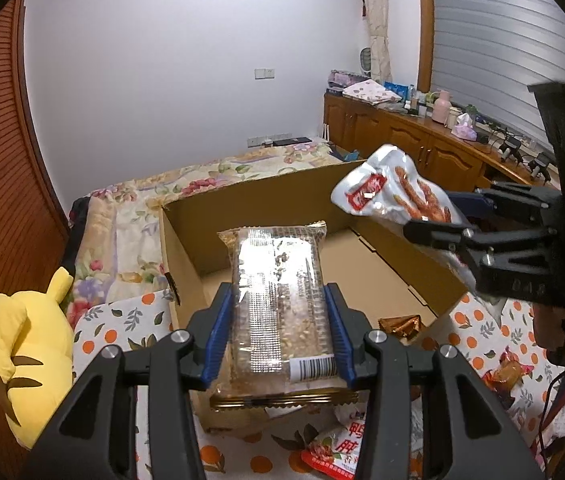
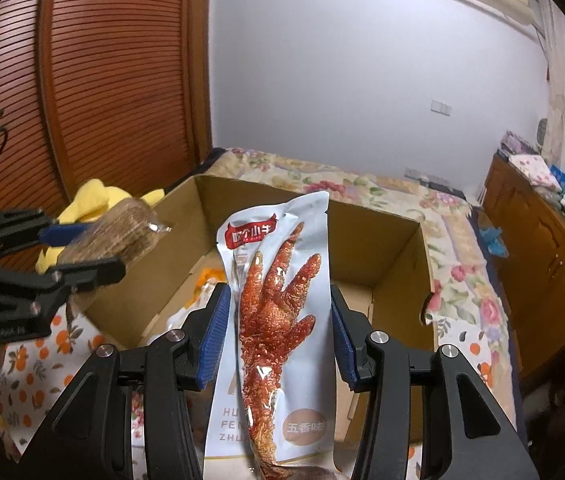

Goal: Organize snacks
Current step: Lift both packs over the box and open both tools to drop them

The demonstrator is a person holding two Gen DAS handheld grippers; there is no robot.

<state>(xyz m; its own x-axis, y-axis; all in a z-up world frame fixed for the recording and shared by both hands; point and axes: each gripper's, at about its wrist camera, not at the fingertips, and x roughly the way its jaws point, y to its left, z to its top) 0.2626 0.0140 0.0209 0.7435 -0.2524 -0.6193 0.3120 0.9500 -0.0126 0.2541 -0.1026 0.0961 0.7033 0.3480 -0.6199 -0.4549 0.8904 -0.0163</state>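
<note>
Left gripper [image 1: 278,332] clamped on grain bar [image 1: 280,304], right gripper [image 2: 278,334] clamped on chicken-foot pouch [image 2: 278,320] (both above cardboard box [image 1: 266,200])

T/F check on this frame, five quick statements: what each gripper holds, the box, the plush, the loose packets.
1. The left gripper is shut on a clear-wrapped grain bar. True.
2. The right gripper is empty. False: it is shut on a white chicken-foot snack pouch.
3. The cardboard box is closed with its flaps taped. False: it is open at the top and its floor shows.
4. A yellow plush toy lies beside the box, outside it. True.
5. All snacks are already in the box. False: packets such as the red-and-white packet lie on the orange-print cloth outside it.
</note>
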